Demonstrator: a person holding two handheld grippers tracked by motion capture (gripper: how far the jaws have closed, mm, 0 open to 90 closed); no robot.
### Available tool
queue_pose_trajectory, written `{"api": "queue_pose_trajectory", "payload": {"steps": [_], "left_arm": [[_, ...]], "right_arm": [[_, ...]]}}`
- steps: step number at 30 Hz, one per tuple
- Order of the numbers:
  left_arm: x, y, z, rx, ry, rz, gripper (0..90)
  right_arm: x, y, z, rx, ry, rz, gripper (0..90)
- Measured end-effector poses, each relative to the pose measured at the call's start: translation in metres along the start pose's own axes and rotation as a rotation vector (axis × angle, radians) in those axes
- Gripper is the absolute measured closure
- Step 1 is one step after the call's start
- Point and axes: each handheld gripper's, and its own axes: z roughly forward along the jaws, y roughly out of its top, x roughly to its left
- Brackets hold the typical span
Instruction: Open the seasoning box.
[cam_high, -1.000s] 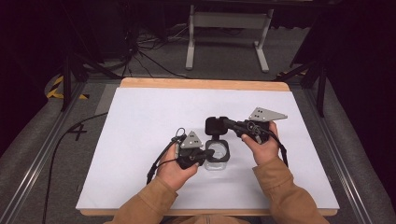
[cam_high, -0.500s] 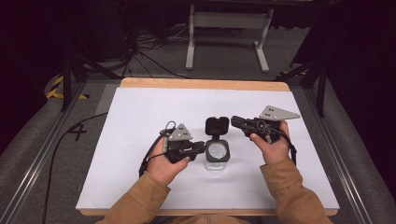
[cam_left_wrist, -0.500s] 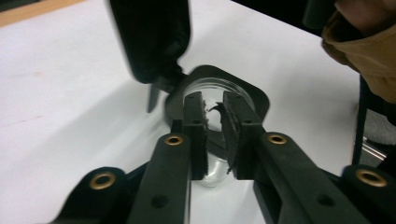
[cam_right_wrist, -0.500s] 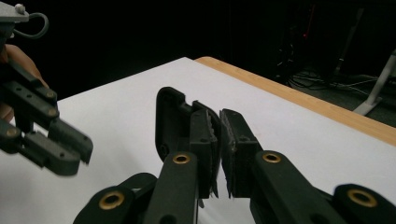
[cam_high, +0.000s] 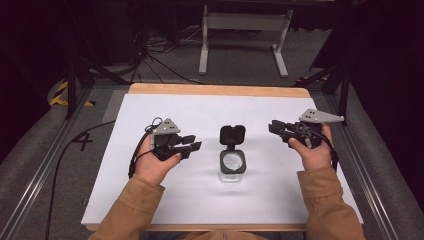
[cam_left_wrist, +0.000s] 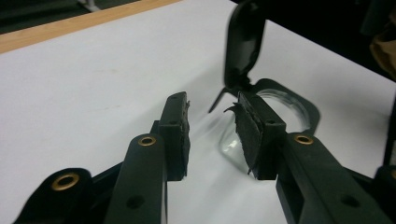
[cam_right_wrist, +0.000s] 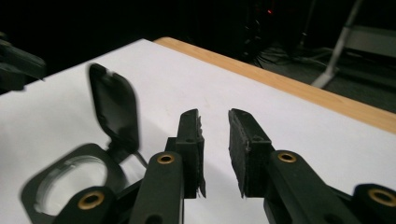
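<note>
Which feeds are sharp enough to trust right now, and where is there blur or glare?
High view: sharp, evenly lit white table, dark surroundings. Left gripper view: fingers crisp, container soft, its lid blurred. Right gripper view: lid smeared; no harsh glare.

Clear jar (cam_high: 232, 165), black lid (cam_high: 232, 135) open

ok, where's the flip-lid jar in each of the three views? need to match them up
High view: jar at table centre, between the two tongs, lid up.
Left gripper view: right of centre, just past the right-hand jaw, lid standing above.
Right gripper view: lower left, left of both jaws.
Shared landmark: the raised black lid, and the table's wooden far edge.
</note>
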Motion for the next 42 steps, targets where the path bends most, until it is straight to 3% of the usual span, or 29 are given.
{"api": "queue_pose_trajectory", "payload": {"steps": [4,8,11,15,19,25,30,38,42], "left_arm": [[0.013,-0.003,-0.004,-0.001,0.033,-0.019,62.0],[0.024,-0.006,-0.005,0.015,0.069,-0.008,59.0],[0.032,-0.011,-0.002,0.04,0.088,0.008,55.2],[0.046,-0.019,0.0,0.081,0.122,0.034,50.7],[0.057,-0.026,0.003,0.129,0.156,0.022,45.6],[0.069,-0.035,0.007,0.149,0.149,-0.016,42.2],[0.082,-0.046,0.012,0.176,0.143,-0.046,38.8],[0.086,-0.05,0.015,0.208,0.139,-0.04,35.7],[0.087,-0.052,0.018,0.212,0.136,-0.038,34.8]], "right_arm": [[-0.012,-0.004,-0.006,0.022,-0.036,0.032,71.9],[-0.028,-0.012,-0.01,0.056,-0.065,0.054,68.2],[-0.039,-0.019,-0.01,0.094,-0.099,0.058,64.9],[-0.048,-0.026,-0.008,0.126,-0.107,0.077,58.3],[-0.055,-0.033,-0.002,0.16,-0.131,0.069,53.6],[-0.061,-0.04,0.004,0.196,-0.152,0.069,50.6],[-0.067,-0.05,0.01,0.244,-0.142,0.103,49.3],[-0.075,-0.066,0.021,0.318,-0.139,0.128,48.3],[-0.077,-0.072,0.027,0.36,-0.14,0.113,48.2]]}}
